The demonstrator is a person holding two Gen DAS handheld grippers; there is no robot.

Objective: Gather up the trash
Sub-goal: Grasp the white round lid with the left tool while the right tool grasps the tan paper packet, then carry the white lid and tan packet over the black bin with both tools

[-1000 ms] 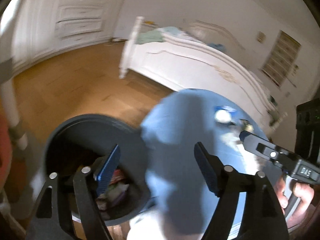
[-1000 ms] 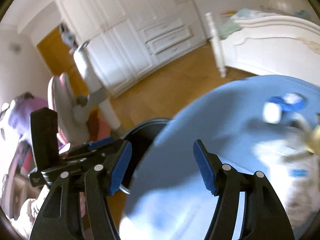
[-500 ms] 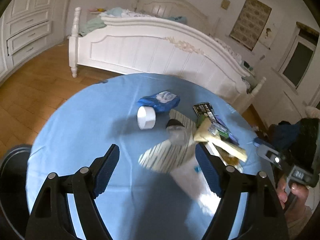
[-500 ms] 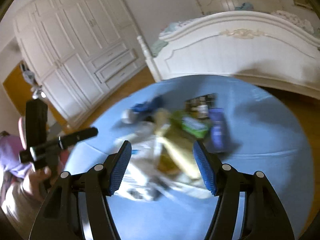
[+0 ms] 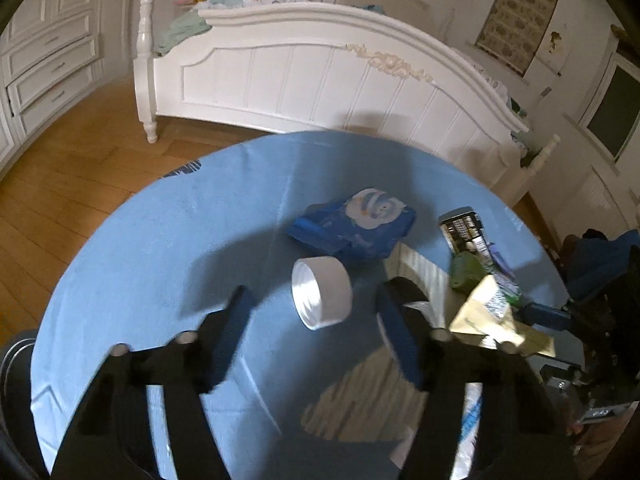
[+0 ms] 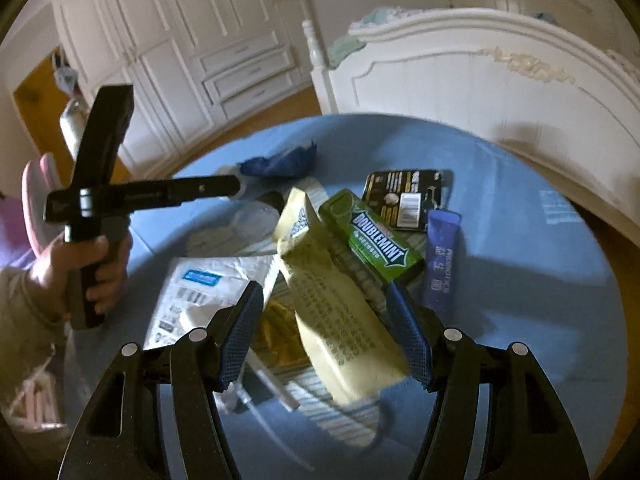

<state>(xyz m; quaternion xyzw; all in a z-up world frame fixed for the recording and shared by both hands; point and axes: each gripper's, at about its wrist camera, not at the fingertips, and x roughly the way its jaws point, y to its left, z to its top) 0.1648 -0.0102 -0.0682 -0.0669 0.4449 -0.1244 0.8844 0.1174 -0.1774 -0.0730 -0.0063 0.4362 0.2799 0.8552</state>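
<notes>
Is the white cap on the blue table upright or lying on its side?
On its side: the white cap shows its open, ribbed inside facing sideways toward the camera.

Your left wrist camera looks steeply down, close over the blue round table (image 5: 160,240); your right one (equally near) faces the litter from the other side. Both share the white bed (image 6: 500,88).

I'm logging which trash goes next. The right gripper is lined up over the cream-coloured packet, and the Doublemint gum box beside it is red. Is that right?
Not quite. The Doublemint gum box is green, not red, as the right wrist view shows. The rest holds: the right gripper is lined up over the cream-coloured packet, jaws open either side of it, and the gum box lies right beside the packet.
</notes>
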